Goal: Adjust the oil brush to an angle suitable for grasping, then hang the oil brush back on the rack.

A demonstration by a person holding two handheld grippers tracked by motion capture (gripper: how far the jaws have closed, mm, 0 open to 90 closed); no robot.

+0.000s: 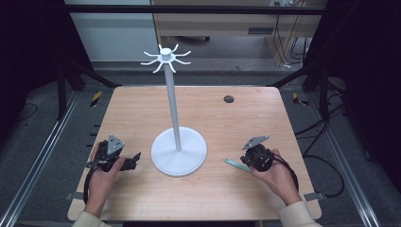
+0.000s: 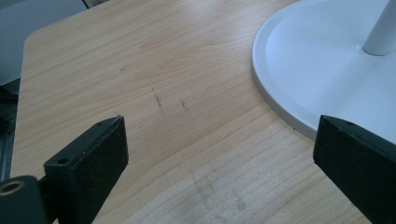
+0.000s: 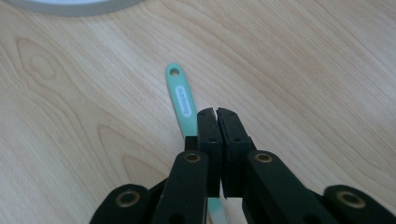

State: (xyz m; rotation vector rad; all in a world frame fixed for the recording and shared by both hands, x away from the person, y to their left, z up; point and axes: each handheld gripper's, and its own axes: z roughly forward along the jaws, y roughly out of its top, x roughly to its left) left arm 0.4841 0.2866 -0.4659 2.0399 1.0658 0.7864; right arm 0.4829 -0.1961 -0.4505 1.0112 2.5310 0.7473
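Observation:
A slim teal utensil handle (image 3: pixel 181 99) with a hanging hole at its tip sticks out past my right gripper (image 3: pixel 217 112), whose jaws are shut on it. From above, the teal handle (image 1: pixel 235 164) points left from the right gripper (image 1: pixel 247 165) toward the white stand's round base (image 1: pixel 178 152), low over the table. The utensil's other end is hidden under the gripper and hand. My left gripper (image 1: pixel 135 161) rests left of the base. Its jaws (image 2: pixel 219 135) stand wide open with bare wood between them, and the base's rim (image 2: pixel 280 93) lies just ahead on the right.
A thin white pole (image 1: pixel 173 104) rises from the base to a crown of curved hooks (image 1: pixel 165 56). A dark round hole (image 1: pixel 229 99) sits in the wooden tabletop (image 1: pixel 137 109) at the back right. Black frame bars and cables surround the table.

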